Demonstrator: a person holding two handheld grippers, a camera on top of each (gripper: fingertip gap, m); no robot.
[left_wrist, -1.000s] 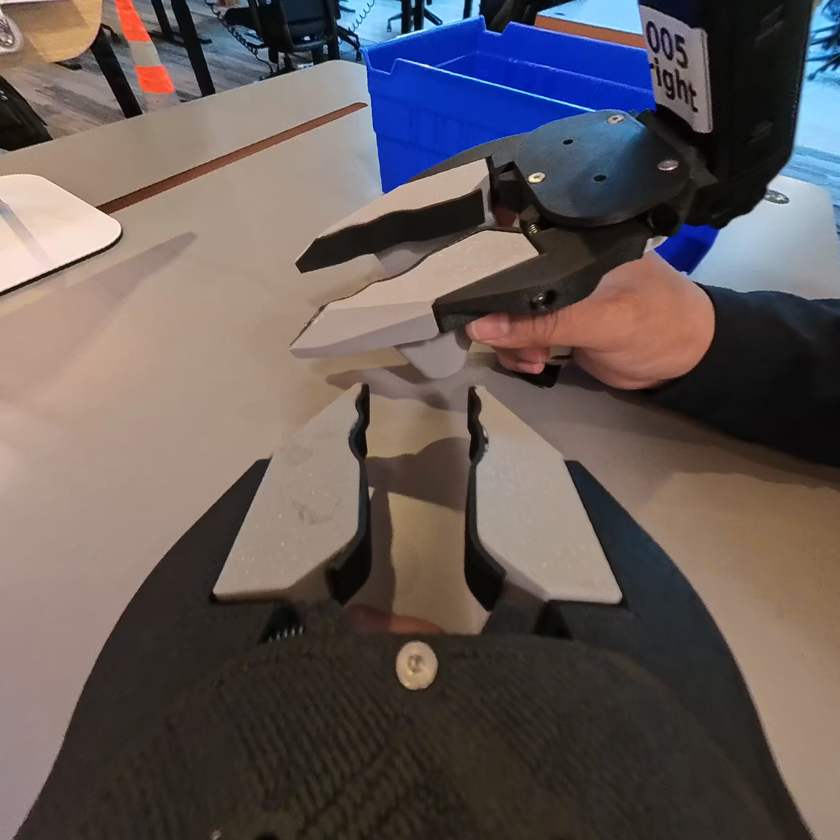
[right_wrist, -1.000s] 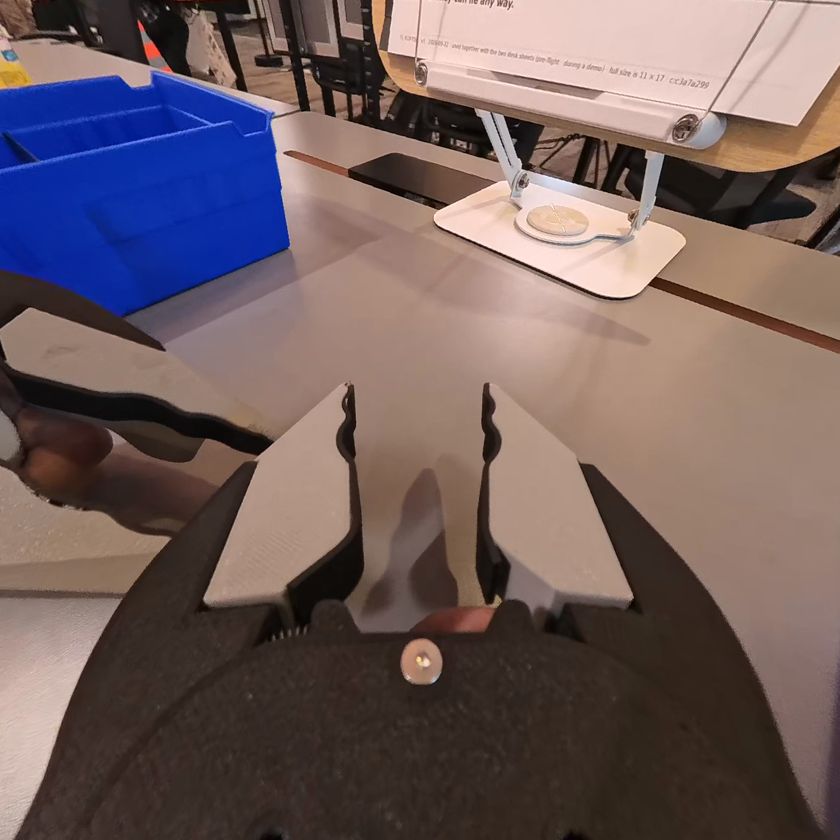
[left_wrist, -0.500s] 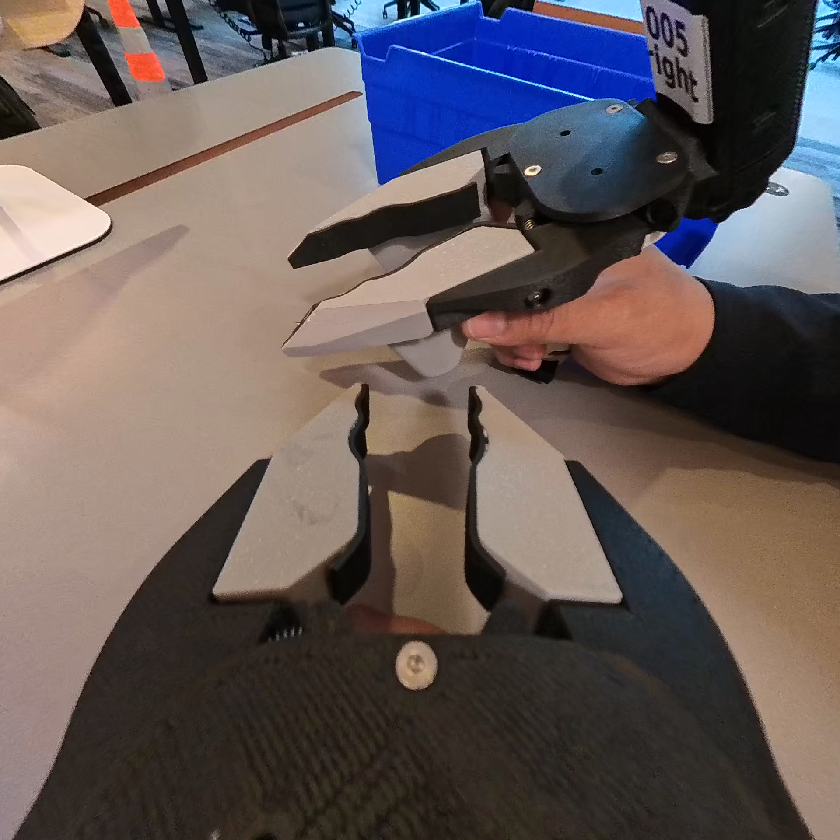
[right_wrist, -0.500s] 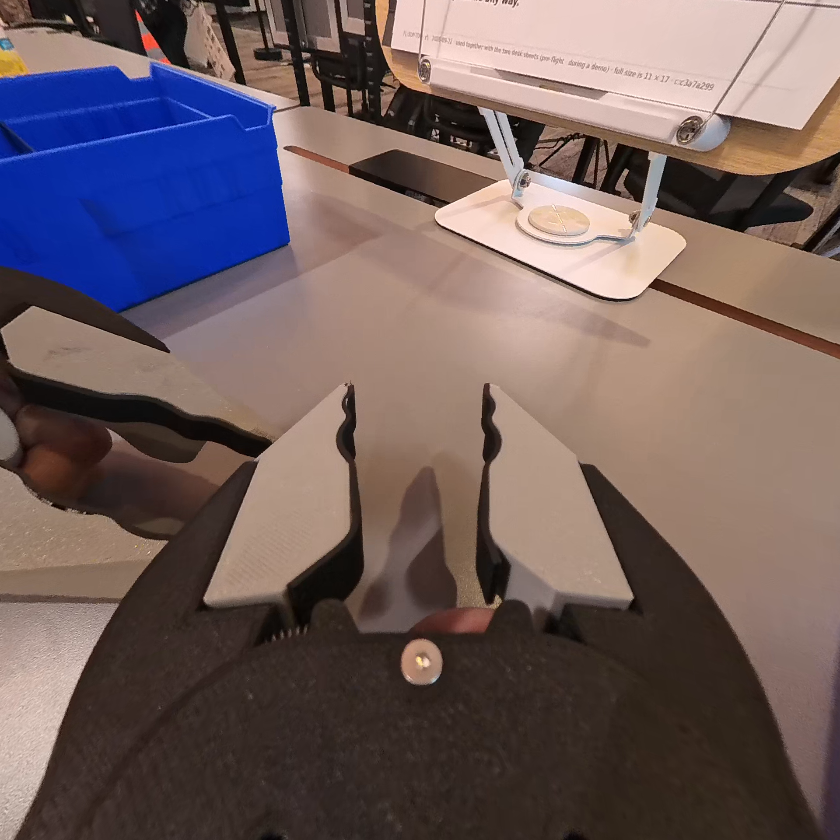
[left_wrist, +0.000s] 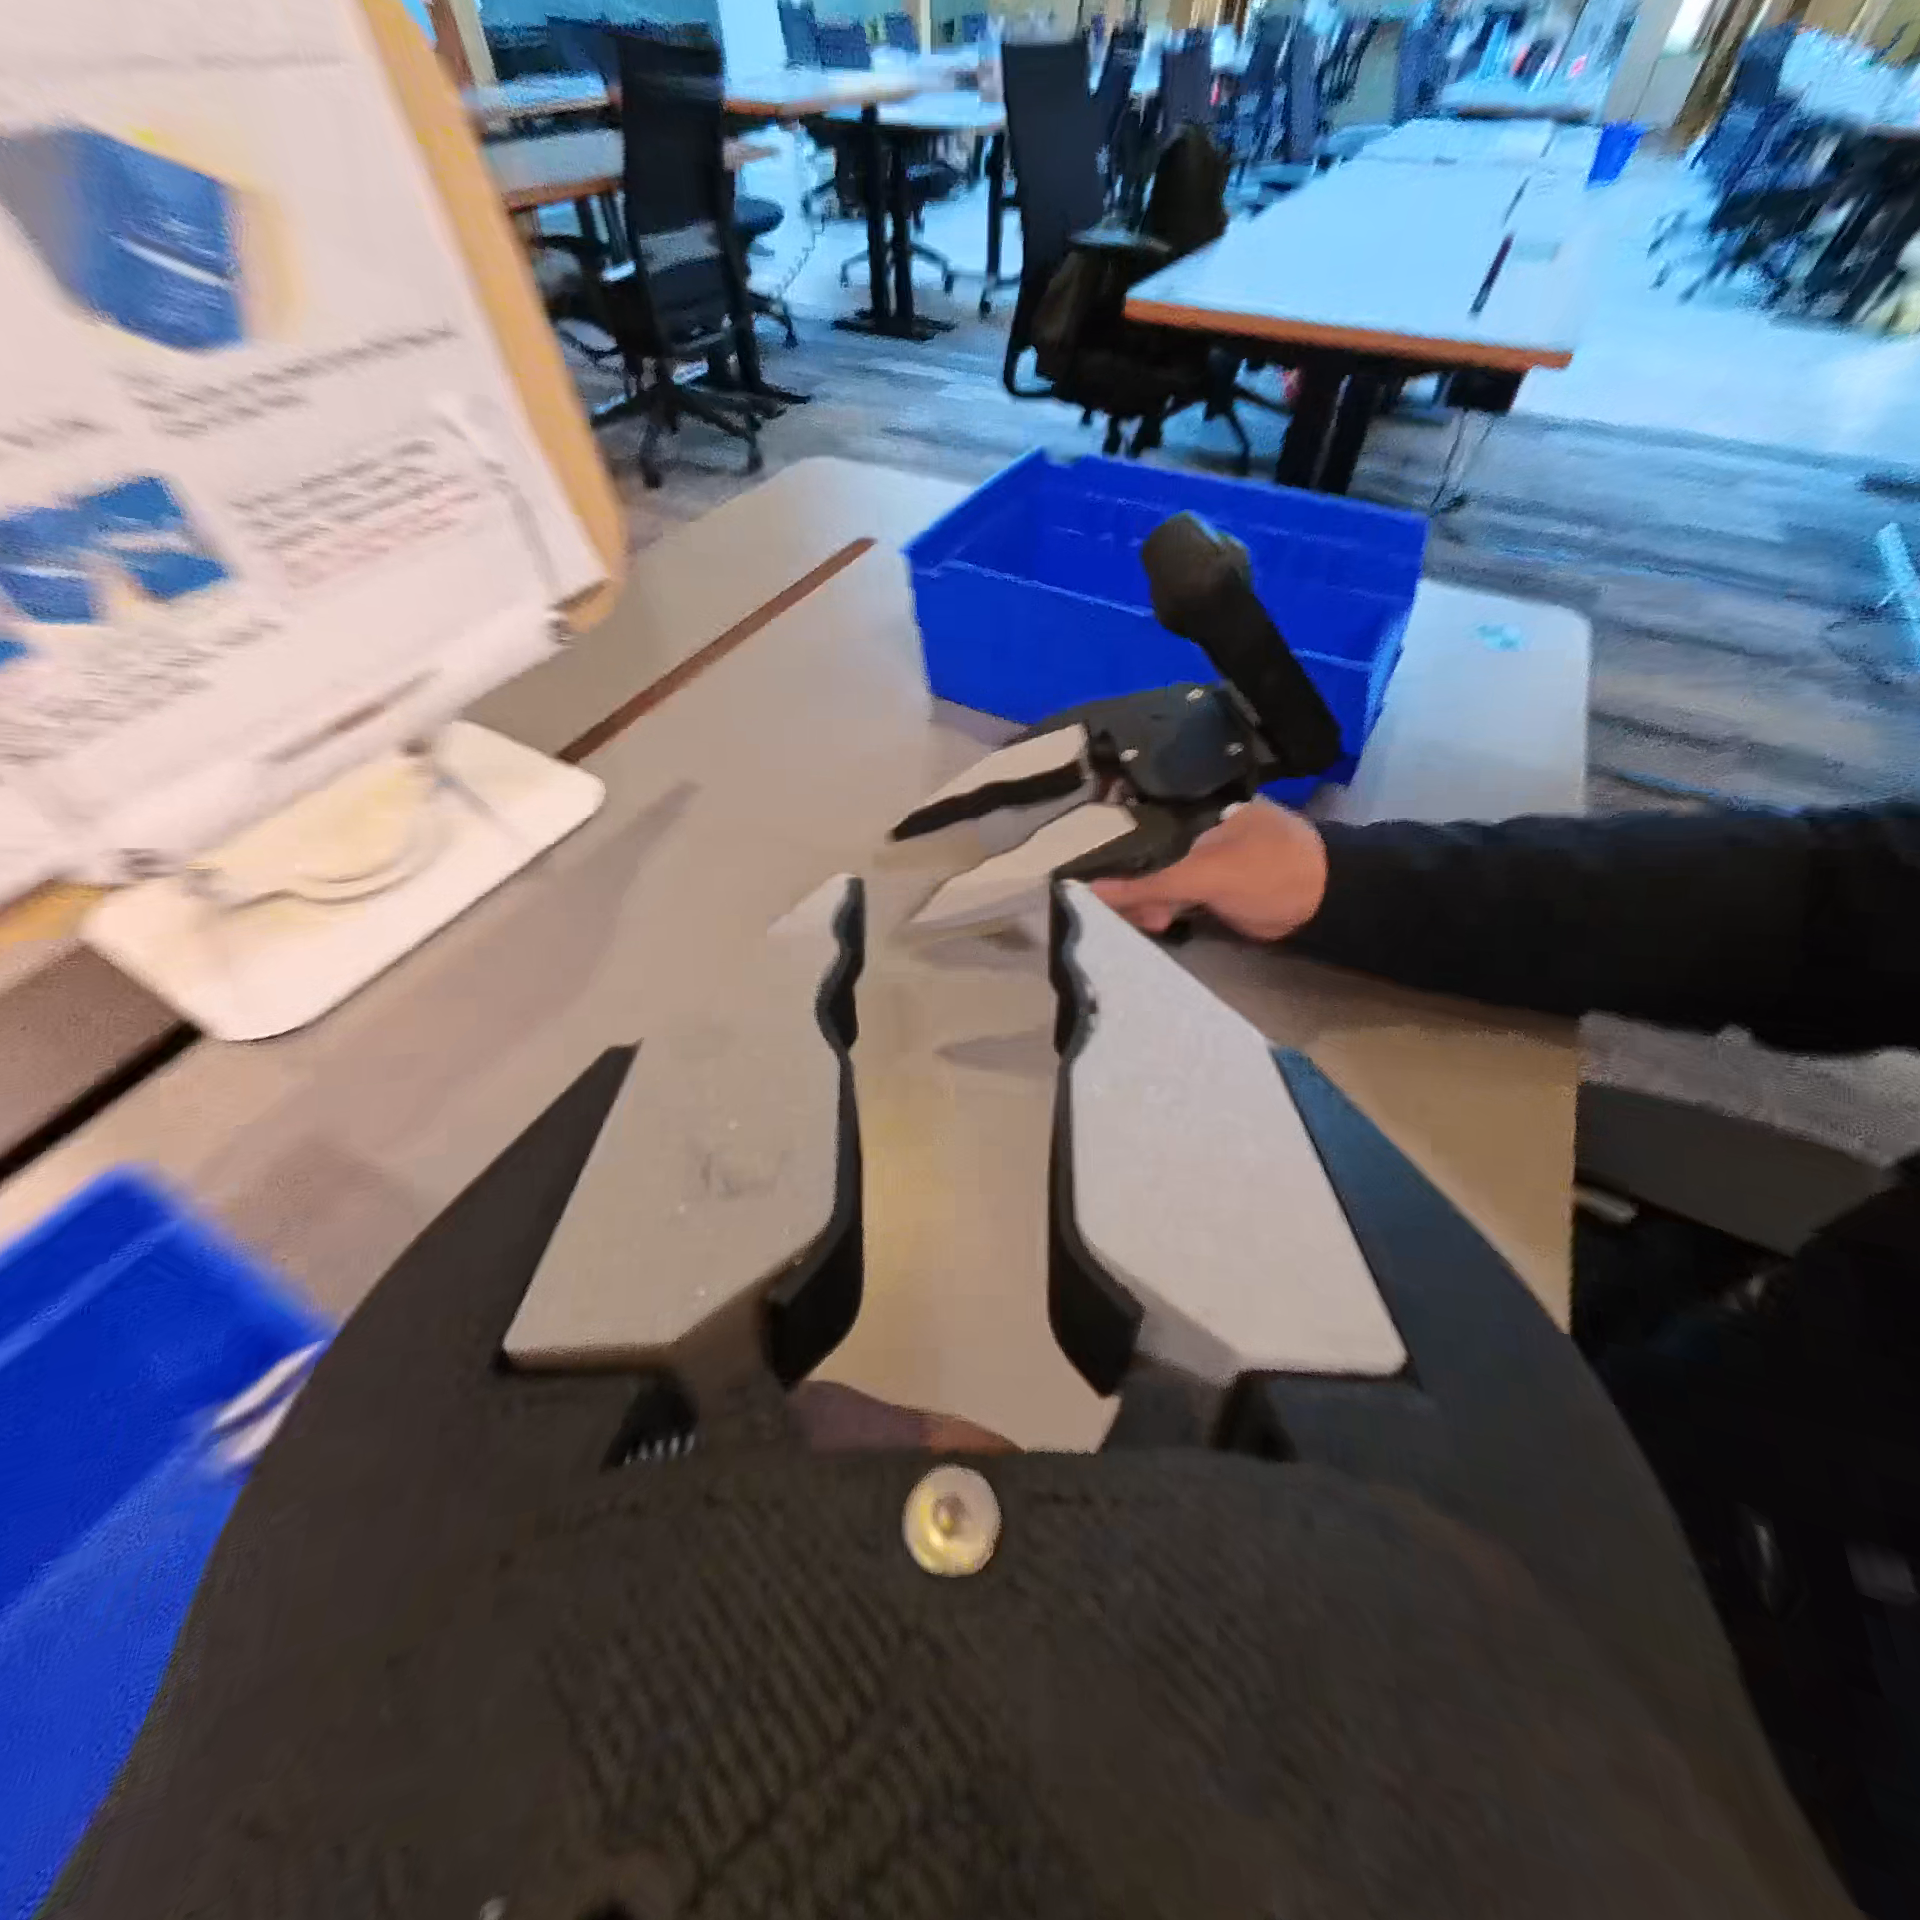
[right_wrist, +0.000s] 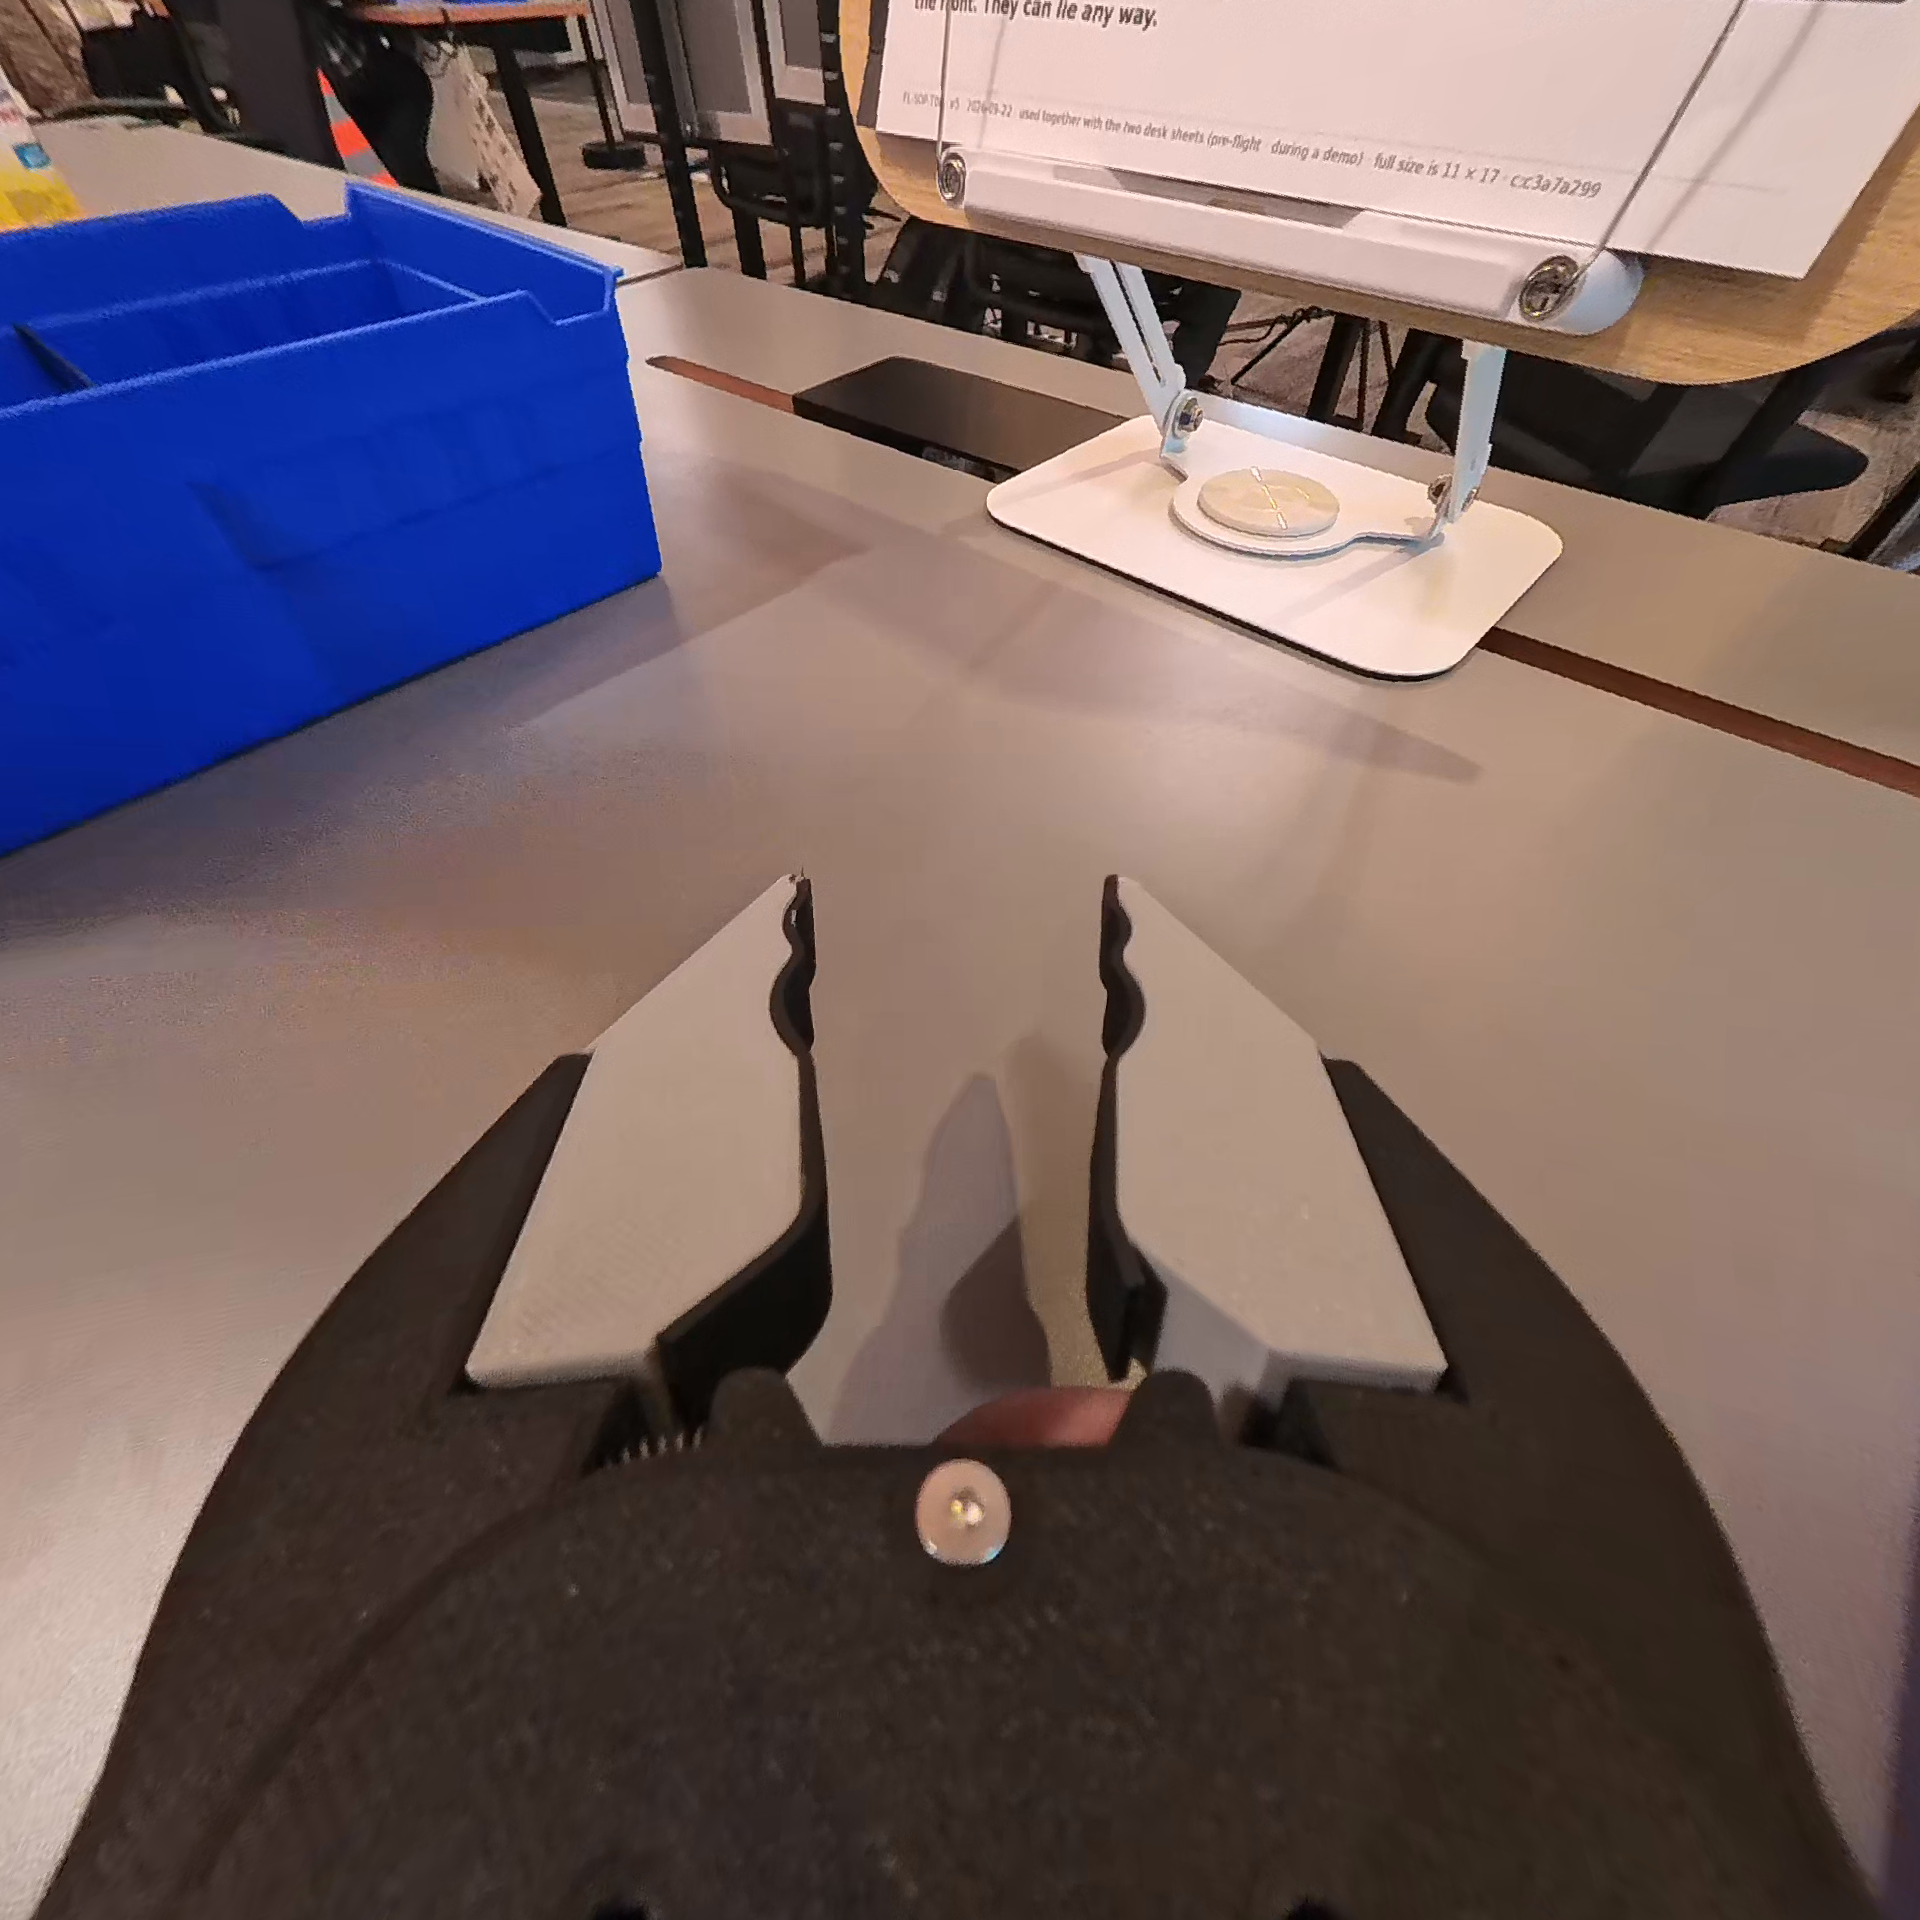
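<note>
Both wrist views look low across the table (right_wrist: 1143, 831), sharing the blue bin (left_wrist: 1039, 623).

Left gripper (left_wrist: 951, 914) and right gripper (right_wrist: 956, 899) both gape empty above the grey table (right_wrist: 1143, 790)

Printed text lines a white sheet (right_wrist: 1351, 94) on the stand; the blurred poster (left_wrist: 239, 416) probably bears some too.
</note>
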